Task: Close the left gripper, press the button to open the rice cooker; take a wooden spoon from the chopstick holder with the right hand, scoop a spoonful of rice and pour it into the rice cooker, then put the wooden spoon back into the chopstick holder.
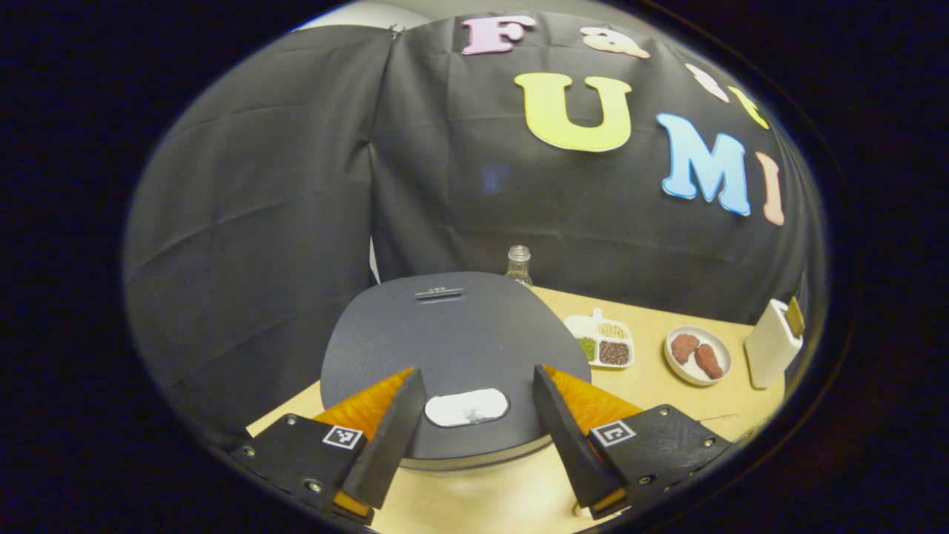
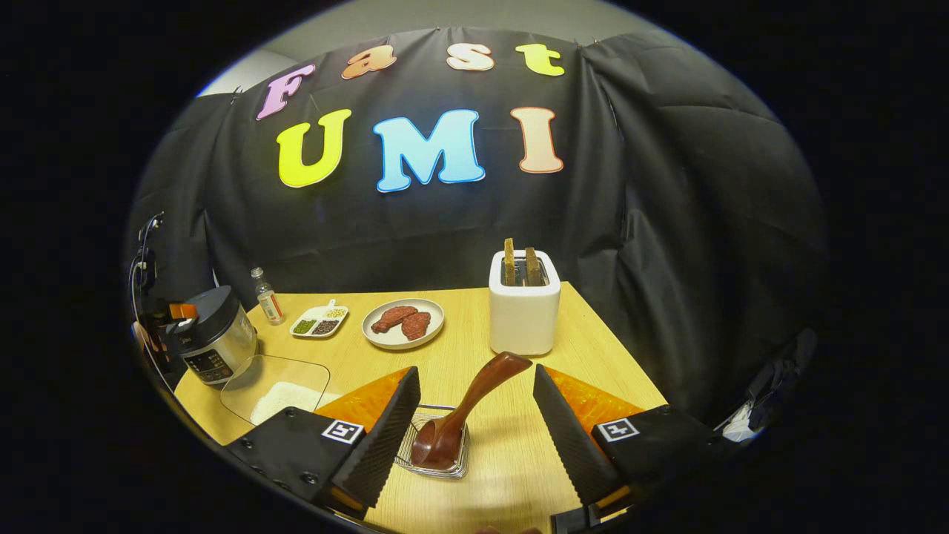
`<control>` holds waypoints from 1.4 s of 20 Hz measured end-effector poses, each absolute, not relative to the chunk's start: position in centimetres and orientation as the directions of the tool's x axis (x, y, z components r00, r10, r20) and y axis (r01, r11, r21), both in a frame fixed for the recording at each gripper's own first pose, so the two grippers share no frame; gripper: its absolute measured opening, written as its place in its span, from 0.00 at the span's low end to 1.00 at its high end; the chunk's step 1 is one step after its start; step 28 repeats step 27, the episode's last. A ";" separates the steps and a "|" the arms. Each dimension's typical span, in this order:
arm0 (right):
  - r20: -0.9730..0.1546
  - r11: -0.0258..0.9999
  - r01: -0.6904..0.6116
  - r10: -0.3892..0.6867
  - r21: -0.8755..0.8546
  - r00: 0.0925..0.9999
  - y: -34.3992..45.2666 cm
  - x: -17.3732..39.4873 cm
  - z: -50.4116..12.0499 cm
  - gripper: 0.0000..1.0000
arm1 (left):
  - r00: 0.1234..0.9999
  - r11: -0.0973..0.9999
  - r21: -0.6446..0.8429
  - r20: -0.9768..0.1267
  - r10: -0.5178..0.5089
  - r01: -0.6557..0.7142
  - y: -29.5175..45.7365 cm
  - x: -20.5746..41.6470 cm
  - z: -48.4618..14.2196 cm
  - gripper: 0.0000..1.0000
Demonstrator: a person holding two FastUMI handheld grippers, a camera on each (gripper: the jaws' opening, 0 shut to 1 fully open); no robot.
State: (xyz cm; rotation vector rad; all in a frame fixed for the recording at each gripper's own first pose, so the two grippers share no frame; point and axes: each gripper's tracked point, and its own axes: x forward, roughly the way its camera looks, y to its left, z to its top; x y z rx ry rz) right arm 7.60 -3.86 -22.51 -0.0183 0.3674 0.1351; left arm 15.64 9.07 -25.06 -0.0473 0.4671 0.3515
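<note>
I have the left tool (image 1: 471, 404) hanging just above the rice cooker (image 1: 452, 348), its fingers spread wide on either side of the pale button (image 1: 467, 407) at the near edge of the lid. The lid is down flat, so nothing of the task looks done yet: I judge this tool has first to press its fingers together and then push that button.

The right tool (image 2: 474, 404) hovers over the near part of the counter (image 2: 593, 348), fingers spread apart and holding nothing. Between them, lower down, the wooden spoon (image 2: 467, 408) stands tilted in the wire chopstick holder (image 2: 445, 463), bowl down and handle leaning up to the right, untouched. To the left sits a clear dish of rice (image 2: 278, 389), and farther left the closed cooker, with the other tool at it.

A white toaster (image 2: 524, 308) stands beyond the spoon, and a plate of meat (image 2: 402, 323) lies left of it.

Still to come: opening the cooker, taking the spoon, scooping, pouring and returning it.
</note>
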 end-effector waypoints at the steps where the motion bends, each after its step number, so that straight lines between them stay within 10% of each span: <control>1: -0.365 0.991 -0.137 0.130 0.007 0.922 -3.8 7.6 -22.7 0.98 | 0.839 0.945 0.025 -0.453 0.303 -0.327 8.7 15.8 -24.7 0.95; 13: -0.140 0.997 -0.078 0.077 0.000 0.987 -2.3 3.3 -7.5 0.98 | 0.984 0.986 0.048 -0.073 0.162 -0.159 5.3 0.9 0.1 0.94; 28: -0.068 0.998 -0.015 0.011 -0.063 0.998 0.0 -6.1 -3.0 0.98 | 0.998 0.998 -0.033 -0.022 -0.051 0.050 0.8 -5.1 -2.6 0.94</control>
